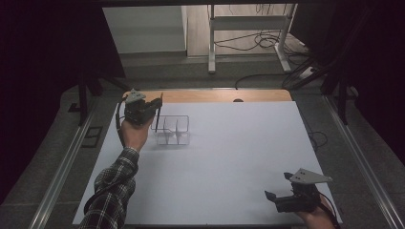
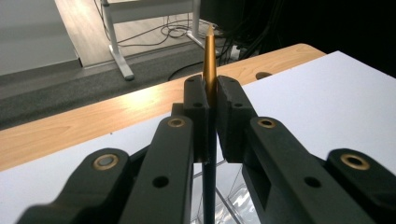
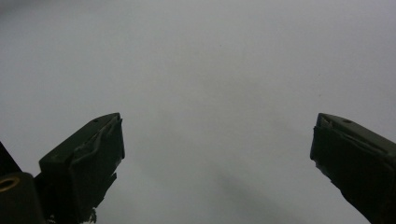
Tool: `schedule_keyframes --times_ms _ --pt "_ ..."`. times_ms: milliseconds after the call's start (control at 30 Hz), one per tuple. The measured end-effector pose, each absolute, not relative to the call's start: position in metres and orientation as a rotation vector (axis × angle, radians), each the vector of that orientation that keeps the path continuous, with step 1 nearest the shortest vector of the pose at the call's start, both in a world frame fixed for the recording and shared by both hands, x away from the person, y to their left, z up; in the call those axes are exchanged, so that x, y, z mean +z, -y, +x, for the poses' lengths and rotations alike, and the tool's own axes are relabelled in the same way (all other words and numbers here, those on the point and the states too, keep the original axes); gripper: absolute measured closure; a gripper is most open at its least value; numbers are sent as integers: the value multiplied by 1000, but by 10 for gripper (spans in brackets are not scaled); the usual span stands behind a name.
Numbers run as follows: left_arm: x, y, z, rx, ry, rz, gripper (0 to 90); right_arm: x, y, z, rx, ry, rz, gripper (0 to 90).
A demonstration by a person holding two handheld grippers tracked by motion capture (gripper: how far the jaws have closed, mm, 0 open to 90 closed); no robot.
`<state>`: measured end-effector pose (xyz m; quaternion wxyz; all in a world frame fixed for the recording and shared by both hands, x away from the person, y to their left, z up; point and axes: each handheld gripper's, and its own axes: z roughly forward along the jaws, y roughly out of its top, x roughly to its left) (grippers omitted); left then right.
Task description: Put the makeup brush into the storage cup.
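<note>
My left gripper [image 1: 158, 106] is shut on a slim pen [image 1: 157, 119] with a dark barrel and a gold upper end, held upright above the near-left corner of a clear plastic organizer [image 1: 175, 130]. In the left gripper view the pen [image 2: 209, 60] rises between the two closed pads, gold tip up, and its dark barrel runs down toward the clear organizer [image 2: 233, 198] below. My right gripper [image 1: 271, 195] rests low at the table's near right, jaws wide apart with nothing between them. In the right gripper view my right gripper [image 3: 217, 154] faces bare white table.
The white tabletop [image 1: 239, 152] has a wooden strip [image 1: 219, 95] along its far edge with a small hole. Beyond it stand a white metal frame [image 1: 248, 28] and floor cables [image 1: 258, 43]. Metal rails [image 1: 62, 171] run along both sides.
</note>
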<state>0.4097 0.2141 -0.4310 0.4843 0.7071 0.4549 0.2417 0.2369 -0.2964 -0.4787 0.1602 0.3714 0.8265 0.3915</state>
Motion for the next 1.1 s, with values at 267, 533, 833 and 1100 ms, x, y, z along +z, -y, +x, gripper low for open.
schedule_keyframes --times_ms 267,533,833,1100 --pt "-437 -214 410 585 -1117 1727 840 -479 296 237 1117 -2365 1058 34" --pt "-444 -215 410 579 -1127 1731 840 -479 296 237 1116 -2370 1058 34" --pt "-452 -213 411 568 -1138 1747 839 -480 295 237 1111 -2377 1057 35" --pt "-458 -213 410 561 -1150 1751 838 -480 295 237 1108 -2383 1053 36"
